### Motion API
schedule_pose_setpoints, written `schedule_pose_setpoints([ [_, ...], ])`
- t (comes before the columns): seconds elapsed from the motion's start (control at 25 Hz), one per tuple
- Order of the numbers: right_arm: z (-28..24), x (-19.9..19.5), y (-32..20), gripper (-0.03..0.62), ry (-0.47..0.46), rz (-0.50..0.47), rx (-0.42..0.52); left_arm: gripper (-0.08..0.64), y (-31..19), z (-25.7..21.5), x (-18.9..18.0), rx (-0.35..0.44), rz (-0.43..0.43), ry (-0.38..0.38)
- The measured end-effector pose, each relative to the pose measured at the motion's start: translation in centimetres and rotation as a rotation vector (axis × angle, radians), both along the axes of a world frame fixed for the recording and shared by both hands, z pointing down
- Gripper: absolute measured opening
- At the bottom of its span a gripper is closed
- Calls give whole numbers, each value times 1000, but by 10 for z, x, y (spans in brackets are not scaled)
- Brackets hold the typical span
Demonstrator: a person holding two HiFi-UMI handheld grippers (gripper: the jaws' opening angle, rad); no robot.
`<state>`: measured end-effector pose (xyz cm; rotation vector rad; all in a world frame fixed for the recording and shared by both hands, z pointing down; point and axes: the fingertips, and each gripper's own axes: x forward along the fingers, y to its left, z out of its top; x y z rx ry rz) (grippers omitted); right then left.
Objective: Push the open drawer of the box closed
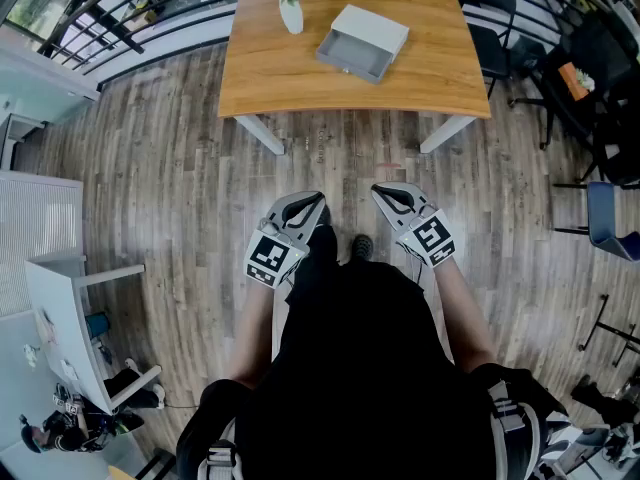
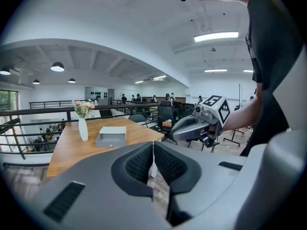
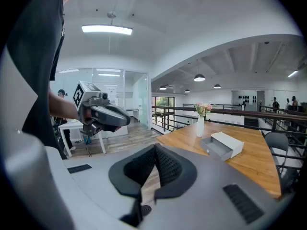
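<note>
The box [image 1: 374, 26] sits on the wooden desk [image 1: 300, 83], just beside a white vase [image 1: 291, 15] of flowers, with its grey drawer [image 1: 352, 56] pulled out toward the desk's near edge. Both tools are held low against the person's body, well apart from the desk and above the plank floor [image 1: 180, 168]. The left tool [image 1: 308, 204] has its jaws pressed together with nothing between them, and the right tool [image 1: 390, 196] is the same, closed on nothing.
</note>
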<state>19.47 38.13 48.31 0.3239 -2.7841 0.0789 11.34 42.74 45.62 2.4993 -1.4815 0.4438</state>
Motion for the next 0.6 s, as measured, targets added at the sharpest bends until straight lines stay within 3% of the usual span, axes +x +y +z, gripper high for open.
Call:
schedule_pose_setpoints([
  [0.4,4,-14,-8,14,-2,7,1,29,-8,4,-12,-21,-8,7],
  [0.6,8,-10,-29,15,-4,89,4,29,-24,5,-13,-9,19,13],
])
